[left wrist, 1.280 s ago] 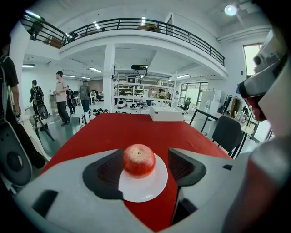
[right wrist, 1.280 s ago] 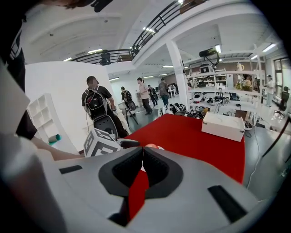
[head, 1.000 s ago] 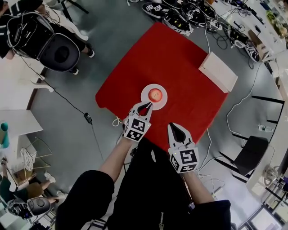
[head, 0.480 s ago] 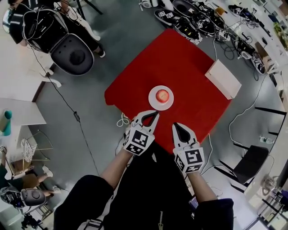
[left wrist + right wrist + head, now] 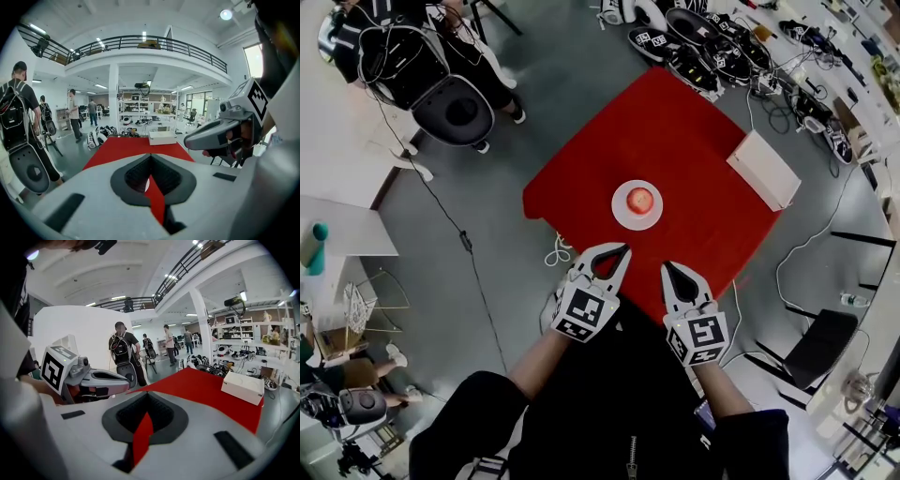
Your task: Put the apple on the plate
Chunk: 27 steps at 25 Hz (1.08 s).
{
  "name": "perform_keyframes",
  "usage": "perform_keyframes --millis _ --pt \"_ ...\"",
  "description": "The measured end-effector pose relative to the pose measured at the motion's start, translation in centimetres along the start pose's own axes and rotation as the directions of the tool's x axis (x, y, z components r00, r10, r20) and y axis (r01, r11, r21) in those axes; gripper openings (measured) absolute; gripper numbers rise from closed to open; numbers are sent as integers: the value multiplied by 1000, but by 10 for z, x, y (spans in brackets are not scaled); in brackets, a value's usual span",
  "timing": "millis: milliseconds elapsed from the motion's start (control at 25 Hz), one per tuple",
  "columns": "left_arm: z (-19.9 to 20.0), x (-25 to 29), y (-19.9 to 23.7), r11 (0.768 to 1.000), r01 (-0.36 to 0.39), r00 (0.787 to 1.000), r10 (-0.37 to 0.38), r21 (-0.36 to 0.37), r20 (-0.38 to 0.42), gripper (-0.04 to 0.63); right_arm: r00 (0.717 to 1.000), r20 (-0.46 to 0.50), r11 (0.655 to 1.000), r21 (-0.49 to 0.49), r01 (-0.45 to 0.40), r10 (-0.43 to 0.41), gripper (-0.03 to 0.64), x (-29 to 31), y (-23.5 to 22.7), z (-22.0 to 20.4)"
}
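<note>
The apple point(image 5: 640, 200), red and yellow, sits in the middle of the white plate point(image 5: 622, 212) on the red table point(image 5: 675, 131). Both grippers hang over the table's near edge, short of the plate. My left gripper point(image 5: 623, 251) is shut with nothing in it, its tips a short way from the plate's near rim. My right gripper point(image 5: 667, 269) is also shut and empty, beside the left one. In the left gripper view the shut left gripper point(image 5: 151, 158) points along the red table, with the right gripper point(image 5: 220, 136) beside it. The right gripper view shows the shut right gripper point(image 5: 147, 398).
A white box point(image 5: 761, 169) lies on the table's right corner. Several black devices point(image 5: 694, 37) and cables crowd the floor beyond the table. A person with a backpack point(image 5: 384, 47) and a round black seat point(image 5: 459, 111) stand at the upper left. A cable point(image 5: 464, 239) runs across the grey floor.
My left gripper has drawn back from the plate's near rim toward me and risen. The right gripper has also pulled back a little. The apple stays on the plate.
</note>
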<state>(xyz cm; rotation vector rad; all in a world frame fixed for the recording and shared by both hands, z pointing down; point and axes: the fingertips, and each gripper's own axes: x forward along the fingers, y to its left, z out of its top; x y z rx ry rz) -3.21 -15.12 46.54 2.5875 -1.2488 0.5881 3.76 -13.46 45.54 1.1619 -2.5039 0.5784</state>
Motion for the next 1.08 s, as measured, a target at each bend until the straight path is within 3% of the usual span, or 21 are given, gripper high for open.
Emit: perform_keyframes --millis 1080 --pt "-9 7 -9 1000 9 1000 -9 -14 -24 6 1000 -7 1000 -8 -16 16 11 -5 7 -8"
